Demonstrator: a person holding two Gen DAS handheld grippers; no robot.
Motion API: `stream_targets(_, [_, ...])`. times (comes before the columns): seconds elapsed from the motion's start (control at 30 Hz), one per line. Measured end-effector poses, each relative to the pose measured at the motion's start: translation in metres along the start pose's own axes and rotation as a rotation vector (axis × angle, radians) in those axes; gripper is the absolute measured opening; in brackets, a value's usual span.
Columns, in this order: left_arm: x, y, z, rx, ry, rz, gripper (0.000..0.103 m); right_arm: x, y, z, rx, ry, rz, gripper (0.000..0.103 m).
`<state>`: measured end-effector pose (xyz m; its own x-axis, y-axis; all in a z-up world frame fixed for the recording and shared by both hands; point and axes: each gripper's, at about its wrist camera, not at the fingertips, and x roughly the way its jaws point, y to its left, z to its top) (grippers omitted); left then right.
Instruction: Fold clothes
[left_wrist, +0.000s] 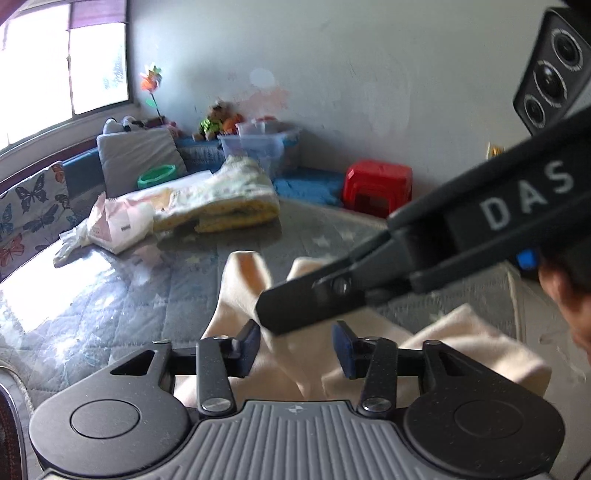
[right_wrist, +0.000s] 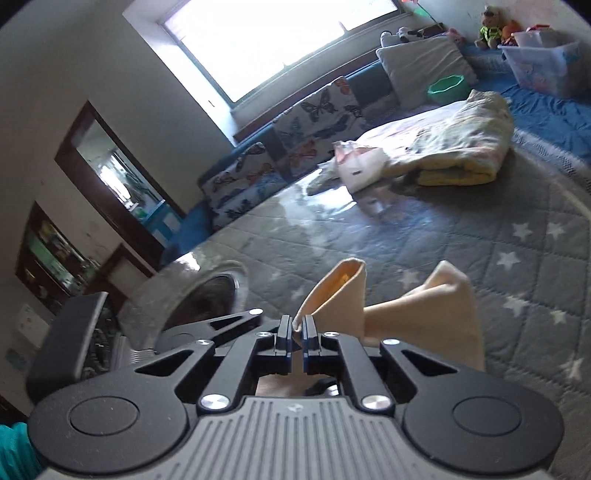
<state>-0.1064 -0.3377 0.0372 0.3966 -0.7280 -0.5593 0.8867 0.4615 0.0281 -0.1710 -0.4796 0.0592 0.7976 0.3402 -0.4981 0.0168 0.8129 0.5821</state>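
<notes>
Grey quilted mat (right_wrist: 461, 236) with white stars was our ground; on it, well in front of the folded yellow blanket (right_wrist: 458, 151), lay the cream garment (left_wrist: 295, 362). We had our right gripper (right_wrist: 297, 330) clenched on a garment edge. Our left gripper (left_wrist: 295, 345) stood unclenched, cloth between its pads (left_wrist: 343, 354). We judged it best to seat that fold deep before closing, then draw both corners level.
</notes>
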Motion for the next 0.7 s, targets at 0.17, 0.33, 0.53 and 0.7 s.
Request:
stream_targets(0.17, [-0.023,0.024,-0.005,-0.073,-0.026,0.063,0.005,-0.011,0.008,0.005,-0.023,-0.060,0.023,0.020])
stream_targets(0.33, [-0.082,0.068,-0.013,-0.193,-0.101,0.182,0.004,-0.009,-0.003,0.013,-0.092,-0.128,-0.191,0.034])
stream_targets(0.53, [-0.167,0.121,-0.040,-0.317,-0.146,0.389,0.004,0.019,-0.032,0.021,-0.129,-0.095,-0.400,0.037])
stream_targets(0.7, [-0.216,0.156,-0.081,-0.413,-0.061,0.541,0.004,0.037,-0.052,0.027,-0.101,-0.050,-0.427,0.037])
